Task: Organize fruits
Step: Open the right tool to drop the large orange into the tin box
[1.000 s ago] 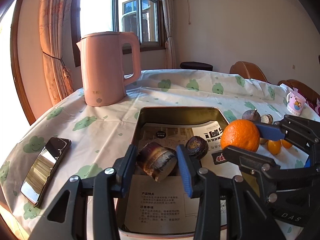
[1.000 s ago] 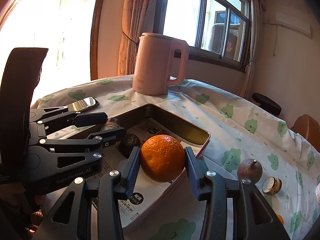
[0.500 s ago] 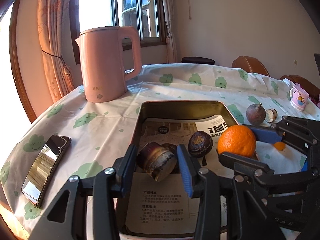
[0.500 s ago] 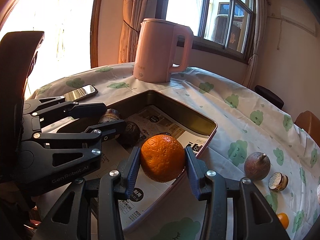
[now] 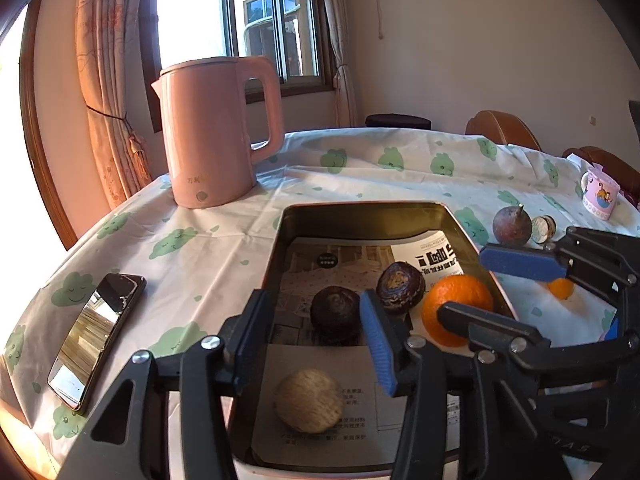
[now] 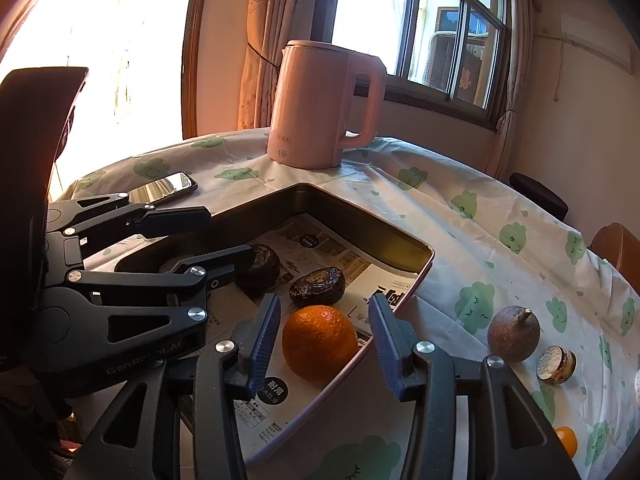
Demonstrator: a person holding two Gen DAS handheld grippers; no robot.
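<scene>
- Metal rectangular tray (image 5: 468, 232), lined with printed paper, sits on a table under a white tablecloth with green cloud faces (image 5: 224, 236); it holds four fruits.
- Change since a second ago: the cut fruit piece with a pale face (image 5: 309, 399), then pinched in the left gripper, now lies loose on the paper at the tray's near end, pale side up.
- Change since a second ago: the round orange (image 6: 319, 343), then clamped in the right gripper above the tray, now rests on the paper against the tray's right wall.
- Left gripper (image 5: 316, 332): jaws opening, spread wider than before, pads pressing on nothing; a dark round fruit (image 5: 336, 312) shows between the fingers but lies beyond them on the tray floor.
- Right gripper (image 6: 324, 336): jaws opening; the orange stands between the blue pads, with a visible gap on each side.
- A second dark wrinkled fruit (image 6: 317, 286) lies just behind the orange.
- Outside the tray, on the cloth to the right: a brown round fruit with a stem (image 6: 513, 333), a small cut piece (image 6: 557, 363) just beside it, and a small orange fruit (image 6: 566, 440) nearer the camera.
- Background: pink electric kettle (image 6: 324, 106) behind the tray; black smartphone (image 5: 96, 336) to the left; patterned mug (image 5: 600, 196) far right.
</scene>
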